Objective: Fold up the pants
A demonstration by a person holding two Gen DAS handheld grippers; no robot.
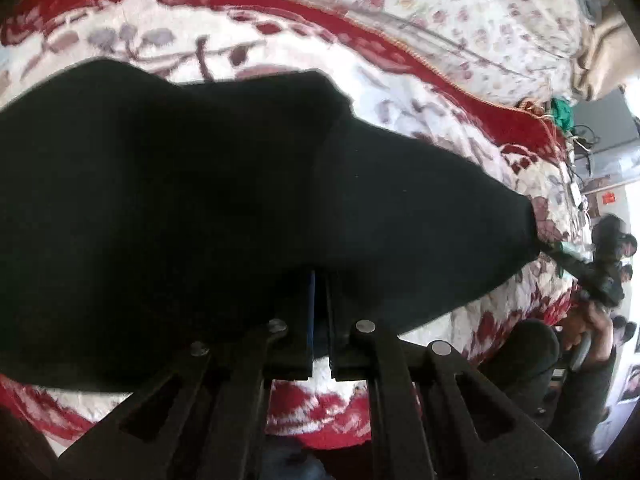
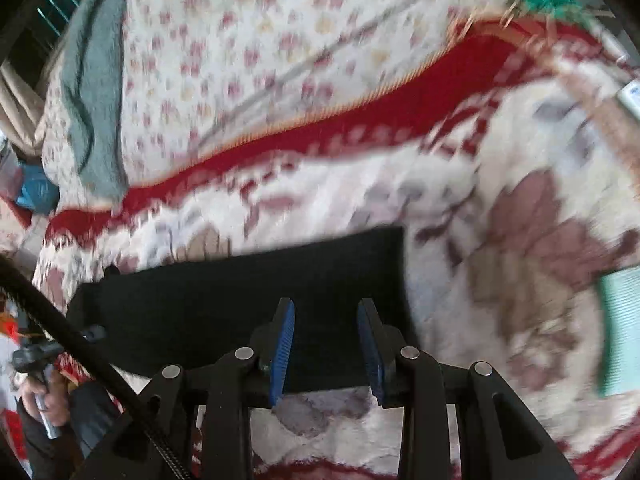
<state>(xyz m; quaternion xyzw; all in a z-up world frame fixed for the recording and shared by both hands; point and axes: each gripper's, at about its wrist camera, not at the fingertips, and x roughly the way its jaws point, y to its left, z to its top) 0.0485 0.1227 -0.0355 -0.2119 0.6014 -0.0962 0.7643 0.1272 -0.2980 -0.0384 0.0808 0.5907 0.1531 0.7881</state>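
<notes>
**Left tongs grip the pants, right tongs released**

The left tongs [image 1: 319, 300] are clenched on the black pants [image 1: 180, 208], their fingers pressed close with the cloth bunched over the tips; the pants fill the left wrist view from 9 o'clock across to 3 o'clock, lifted and draped over the red-and-white blanket [image 1: 400, 92] on the bed; at 3 o'clock the cloth narrows to a point that reaches the right tongs [image 1: 560, 258], seen there small with the person's right hand [image 1: 596, 328] on the handle, though whether they touch the cloth in that view is not clear.

In the right wrist view the right tongs [image 2: 326, 320] stand released, the blue pads [image 2: 282, 352] apart with nothing between them; the pants [image 2: 248, 300] lie as a flat black band just beyond the tips, running from 9 o'clock to the centre, their square end toward 1 o'clock; the blanket [image 2: 360, 184] is under them and blurred; a floral sheet [image 2: 260, 40] lies beyond its red border toward 12 o'clock; a grey-blue towel [image 2: 92, 92] lies at 10 o'clock; the left hand [image 2: 44, 404] shows at 8 o'clock; a pale green object [image 2: 620, 332] sits at 3 o'clock.
</notes>
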